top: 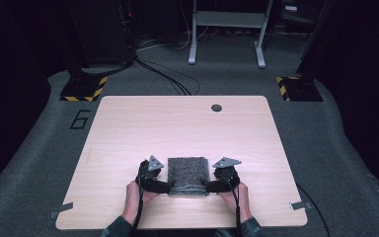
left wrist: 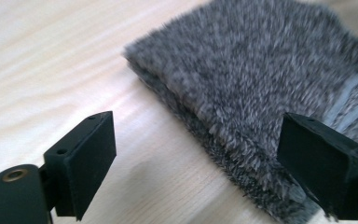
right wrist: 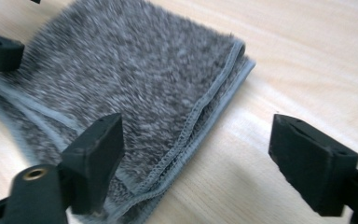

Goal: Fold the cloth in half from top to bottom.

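While the folded grey towel (top: 188, 174) is lying on the table (top: 128, 128), I am holding my left gripper (left wrist: 196, 158) and right gripper (right wrist: 198, 163) beside it, jaws apart.

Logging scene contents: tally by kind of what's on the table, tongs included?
Towel, grey, folded: 1
Tongs, black, both open: 2, left and right
Total: 3
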### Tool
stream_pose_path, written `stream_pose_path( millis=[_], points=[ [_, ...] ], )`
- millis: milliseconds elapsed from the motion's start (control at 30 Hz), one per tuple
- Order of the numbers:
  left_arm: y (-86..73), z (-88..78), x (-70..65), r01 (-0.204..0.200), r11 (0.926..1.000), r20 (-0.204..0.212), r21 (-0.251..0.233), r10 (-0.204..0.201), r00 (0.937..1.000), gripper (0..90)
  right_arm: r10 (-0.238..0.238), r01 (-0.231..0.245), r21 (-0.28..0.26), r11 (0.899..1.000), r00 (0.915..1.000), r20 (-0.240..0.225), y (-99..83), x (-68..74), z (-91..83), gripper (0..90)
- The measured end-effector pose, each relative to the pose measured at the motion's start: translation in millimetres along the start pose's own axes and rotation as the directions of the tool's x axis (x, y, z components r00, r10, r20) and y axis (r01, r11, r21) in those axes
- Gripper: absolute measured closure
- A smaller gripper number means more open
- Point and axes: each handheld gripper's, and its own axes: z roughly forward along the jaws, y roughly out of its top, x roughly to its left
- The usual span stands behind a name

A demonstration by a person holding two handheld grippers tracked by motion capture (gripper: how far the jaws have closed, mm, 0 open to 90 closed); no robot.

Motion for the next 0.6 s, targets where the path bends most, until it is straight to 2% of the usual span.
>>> stream_pose_path(
  millis=[33, 67, 133, 200, 333, 400, 467, 500, 600],
  points=[
    [1.3, -4.9, 1.7, -0.006, 0.9999, -0.006, -0.009, 0.006, 1.0, 10.6, -0.005, 0.005, -0.016, 1.0, 1.0, -0.004, 1.6, -0.7, -5.0, 17.6],
    [2.2, -9.5, 2.4, 0.006, 0.9996, -0.008, -0.029, -0.006, 1.0, 10.4, -0.007, 0.007, -0.027, 1.0, 1.0, -0.006, 2.6, -1.1, -9.0, 17.5],
    [3.3, -18.8, 5.6, 0.003, 0.9993, -0.017, -0.036, -0.004, 0.9998, 10.3, -0.008, 0.007, -0.041, 0.999, 1.0, -0.003, 3.3, -2.6, -17.3, 16.3],
    [2.7, -29.5, 9.8, 0.004, 0.9984, -0.045, -0.057, -0.006, 0.999, 9.9, -0.001, 0.001, -0.061, 0.998, 1.0, 0.008, 2.5, -6.5, -29.0, 16.1],
    [-3.6, -46.5, 22.4, 0.012, 0.9978, -0.087, -0.065, -0.018, 0.9961, 9.2, 0.02, -0.017, -0.089, 0.996, 0.9993, 0.031, -4.4, -17.5, -51.2, 15.2],
    [-10.2, -53.6, 31.1, 0.024, 0.997, -0.11, -0.074, -0.032, 0.9934, 9.1, 0.023, -0.018, -0.097, 0.995, 0.9988, 0.044, -10.8, -25.6, -60.6, 15.0],
    [-18.4, -58.9, 40.0, 0.048, 0.9965, -0.125, -0.069, -0.056, 0.9906, 8.5, 0.025, -0.017, -0.095, 0.995, 0.9959, 0.087, -18.7, -33.6, -67.8, 15.1],
    [-24.2, -61.2, 45.8, 0.063, 0.996, -0.133, -0.063, -0.071, 0.9886, 8.5, 0.029, -0.02, -0.09, 0.996, 0.9953, 0.092, -21.9, -37.3, -70.0, 15.0],
    [-38.9, -63.4, 57.5, 0.1, 0.9938, -0.169, -0.05, -0.107, 0.9798, 7.6, 0.058, -0.048, -0.075, 0.996, 0.9887, 0.138, -36.1, -53.6, -75.8, 14.5]
  ],
)
